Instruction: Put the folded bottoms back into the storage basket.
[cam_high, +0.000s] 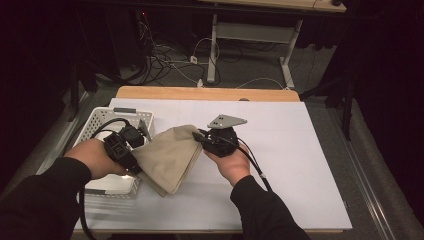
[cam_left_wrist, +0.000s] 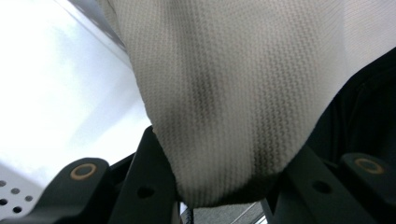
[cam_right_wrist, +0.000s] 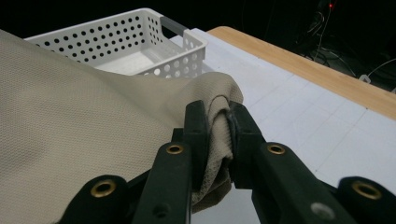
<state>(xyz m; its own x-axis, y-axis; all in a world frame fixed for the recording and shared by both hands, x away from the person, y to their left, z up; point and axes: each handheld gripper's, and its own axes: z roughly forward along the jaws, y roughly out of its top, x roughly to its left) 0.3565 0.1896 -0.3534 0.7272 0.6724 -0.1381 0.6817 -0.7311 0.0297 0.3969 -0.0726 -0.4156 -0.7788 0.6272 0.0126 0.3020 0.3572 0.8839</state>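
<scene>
A folded beige cloth hangs between my two grippers, lifted off the white table mat. My left gripper is shut on the cloth's near left edge; in the left gripper view the woven cloth bulges out from between the black jaws. My right gripper is shut on the cloth's far right corner, and the right gripper view shows the bunched fabric pinched tight between its pads. The cloth's lower folds droop toward the mat.
A white perforated basket stands at the table's left edge, partly under my left hand; the right gripper view shows the basket beyond the cloth. A wooden table edge runs along the back. Cables and desk legs lie on the floor behind.
</scene>
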